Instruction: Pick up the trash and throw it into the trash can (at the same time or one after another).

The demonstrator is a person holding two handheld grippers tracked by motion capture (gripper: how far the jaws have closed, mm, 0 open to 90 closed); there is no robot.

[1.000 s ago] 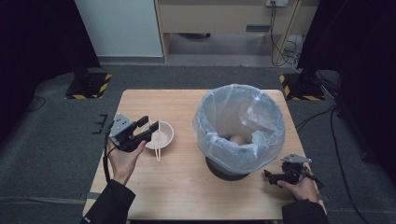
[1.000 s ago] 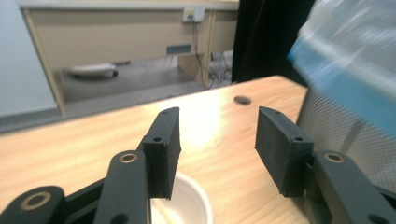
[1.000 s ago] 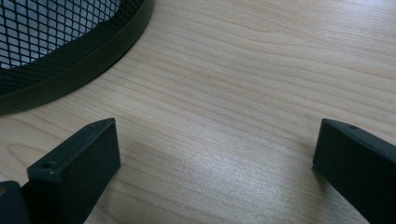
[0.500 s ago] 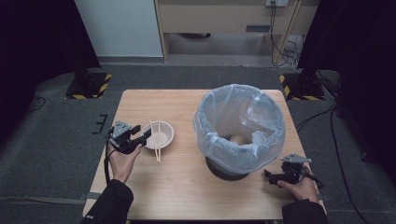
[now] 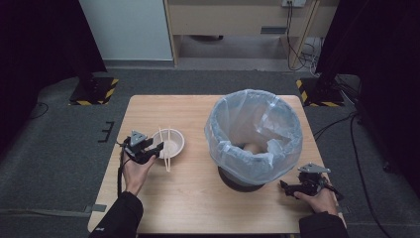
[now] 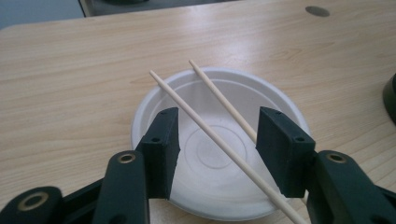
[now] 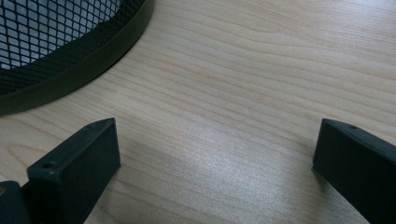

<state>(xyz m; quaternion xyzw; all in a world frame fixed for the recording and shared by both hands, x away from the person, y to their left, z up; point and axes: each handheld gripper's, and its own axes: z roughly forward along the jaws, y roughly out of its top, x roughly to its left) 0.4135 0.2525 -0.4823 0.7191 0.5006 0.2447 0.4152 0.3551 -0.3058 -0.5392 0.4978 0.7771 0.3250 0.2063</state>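
A light wooden table (image 5: 198, 208) carries everything here, and the largest thing on it is a black mesh bin (image 5: 253, 135) lined with a pale translucent bag, standing on the right half; its dark base rim also curves across the far left corner of the right gripper view (image 7: 70, 70). Left of the bin, and apart from it, sits a white disposable bowl (image 5: 171, 144) toward the near left part of the table, upright and bare inside. Two wooden chopsticks (image 5: 166, 151) lie across the bowl's rim, side by side and a little splayed, their near ends reaching past the rim toward the person. The left gripper (image 5: 148, 151), held in the person's left hand (image 5: 134, 171), sits at the bowl's left near edge; in the left gripper view (image 6: 217, 140) its black jaws stand half open over the bowl (image 6: 280, 100), straddling one chopstick (image 6: 219, 144) without pressing on it, the second stick running just inside the right jaw. The right gripper (image 5: 287, 187) rests low near the table's near right corner, just by the bin's base, its jaws spread wide with bare wood between them.
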